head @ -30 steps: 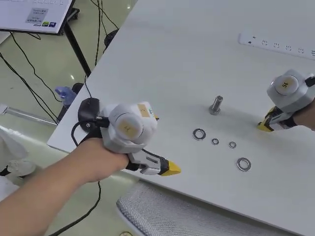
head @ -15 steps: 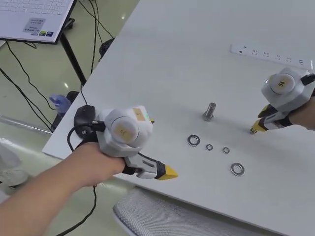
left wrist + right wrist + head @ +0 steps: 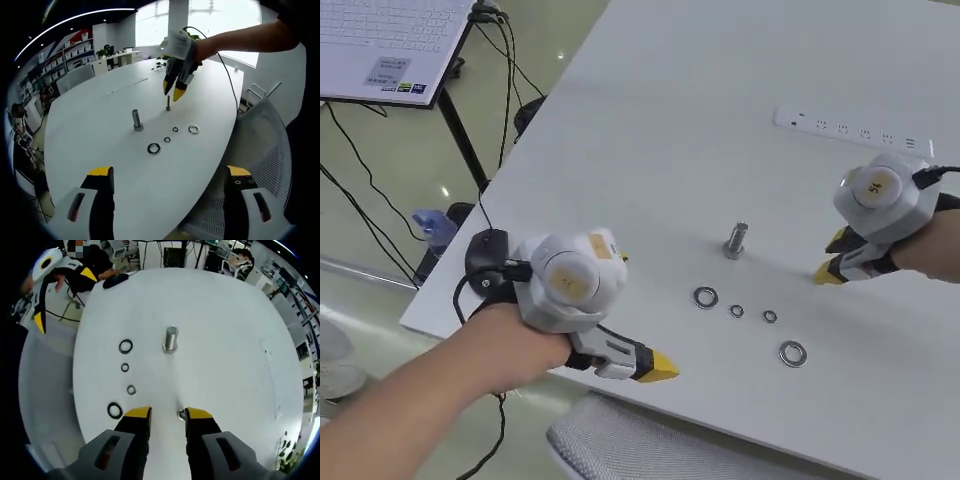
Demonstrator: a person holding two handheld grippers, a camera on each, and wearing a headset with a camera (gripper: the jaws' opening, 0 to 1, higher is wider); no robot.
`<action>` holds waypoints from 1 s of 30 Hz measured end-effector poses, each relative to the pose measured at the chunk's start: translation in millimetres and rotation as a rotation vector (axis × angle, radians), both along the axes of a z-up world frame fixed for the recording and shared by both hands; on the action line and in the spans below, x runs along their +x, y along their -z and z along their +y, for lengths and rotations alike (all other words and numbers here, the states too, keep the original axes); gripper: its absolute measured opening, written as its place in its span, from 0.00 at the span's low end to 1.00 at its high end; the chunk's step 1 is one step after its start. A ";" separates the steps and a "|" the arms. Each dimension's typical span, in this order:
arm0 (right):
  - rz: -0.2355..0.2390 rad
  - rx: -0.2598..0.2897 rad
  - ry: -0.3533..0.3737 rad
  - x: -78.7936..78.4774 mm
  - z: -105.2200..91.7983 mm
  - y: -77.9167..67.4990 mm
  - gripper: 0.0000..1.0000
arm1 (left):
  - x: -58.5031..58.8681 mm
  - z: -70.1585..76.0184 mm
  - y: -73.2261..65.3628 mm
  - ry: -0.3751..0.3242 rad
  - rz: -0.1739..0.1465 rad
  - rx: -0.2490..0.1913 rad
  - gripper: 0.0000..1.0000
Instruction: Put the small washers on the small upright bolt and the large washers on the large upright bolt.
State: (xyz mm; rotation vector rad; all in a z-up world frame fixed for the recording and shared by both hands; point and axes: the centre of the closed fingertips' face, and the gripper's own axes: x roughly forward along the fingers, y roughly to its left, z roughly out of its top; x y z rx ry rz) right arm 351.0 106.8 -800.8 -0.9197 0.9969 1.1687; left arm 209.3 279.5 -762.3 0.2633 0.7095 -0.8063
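The large upright bolt point(image 3: 735, 240) stands mid-table, with two large washers point(image 3: 705, 297) point(image 3: 792, 353) and two small washers point(image 3: 736, 311) point(image 3: 770, 317) lying flat in a row before it. The small upright bolt point(image 3: 181, 414) stands between the jaws of my right gripper point(image 3: 167, 415), close against the right-hand one. That gripper point(image 3: 825, 273) is open with its tips down at the table, right of the large bolt. My left gripper point(image 3: 655, 367) hovers open over the table's near edge, nothing between its jaws point(image 3: 168, 172).
A white power strip point(image 3: 850, 130) lies at the back of the white table point(image 3: 650, 130). A grey mesh chair point(image 3: 620, 450) sits under the near edge. A laptop point(image 3: 380, 40) stands on a side stand at far left, with cables on the floor.
The head view has shifted, so everything sits lower and more to the left. The right gripper has stayed at the small bolt, and the left gripper has barely moved.
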 end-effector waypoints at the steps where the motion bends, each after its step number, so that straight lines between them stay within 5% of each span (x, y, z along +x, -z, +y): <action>1: 0.005 0.007 -0.012 -3.2 1.8 -0.2 0.28 | -0.7 -0.4 0.3 0.002 0.002 0.000 0.91; 18: 0.068 0.012 -0.088 -49.4 15.0 15.5 0.29 | -3.8 1.6 -0.5 0.003 -0.009 0.000 0.91; 30: 0.064 0.049 -0.070 -51.6 23.9 32.4 0.31 | -5.3 -0.1 1.6 0.009 -0.006 0.010 0.89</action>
